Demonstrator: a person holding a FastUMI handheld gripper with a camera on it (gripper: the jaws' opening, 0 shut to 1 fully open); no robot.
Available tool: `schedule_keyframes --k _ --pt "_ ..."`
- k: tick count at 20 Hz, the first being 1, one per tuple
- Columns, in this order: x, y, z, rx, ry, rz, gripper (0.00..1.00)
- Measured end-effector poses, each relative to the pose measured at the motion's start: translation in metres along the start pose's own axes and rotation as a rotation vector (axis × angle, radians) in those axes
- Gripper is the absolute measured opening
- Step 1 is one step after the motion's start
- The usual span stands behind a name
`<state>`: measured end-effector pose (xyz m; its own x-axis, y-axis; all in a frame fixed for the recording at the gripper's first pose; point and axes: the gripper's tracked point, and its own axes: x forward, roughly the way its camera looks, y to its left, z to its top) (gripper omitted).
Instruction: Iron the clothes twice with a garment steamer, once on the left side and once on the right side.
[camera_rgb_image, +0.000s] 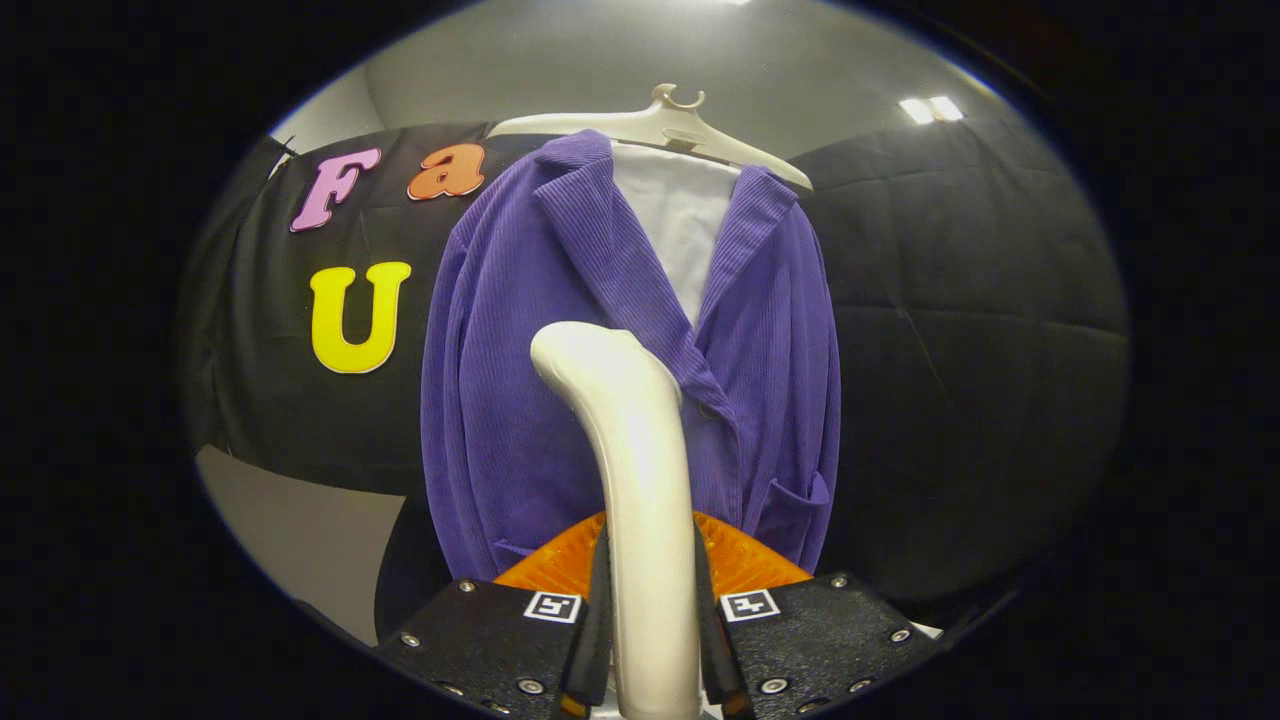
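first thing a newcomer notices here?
The white garment steamer clamped upright between the fingers of the gripper, its head rising in front of the clothes. Just beyond it hangs a purple corduroy jacket over a white shirt on a pale hanger, against the black wall.

Steamer (640, 480) between fingers (598, 620), before jacket (500, 400).

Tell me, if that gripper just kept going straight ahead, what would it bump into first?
Probably the purple jacket on its hanger. The gripper has its jaws shut on the steamer, whose head rises just ahead and would likely meet the cloth first. How far off the jacket hangs is unclear.
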<state>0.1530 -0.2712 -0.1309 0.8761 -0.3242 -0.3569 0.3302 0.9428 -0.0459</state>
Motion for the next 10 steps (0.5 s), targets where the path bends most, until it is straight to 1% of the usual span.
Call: schedule_keyframes --k 2,3,5,10 --pt "0.003 0.002 -0.02 -0.061 0.05 -0.002 0.36" --pt "0.003 0.003 -0.025 -0.068 0.056 0.001 0.36" --pt "0.001 0.004 -0.036 -0.048 0.074 0.015 0.36" --pt "0.006 0.005 -0.062 -0.007 0.104 0.011 0.36"
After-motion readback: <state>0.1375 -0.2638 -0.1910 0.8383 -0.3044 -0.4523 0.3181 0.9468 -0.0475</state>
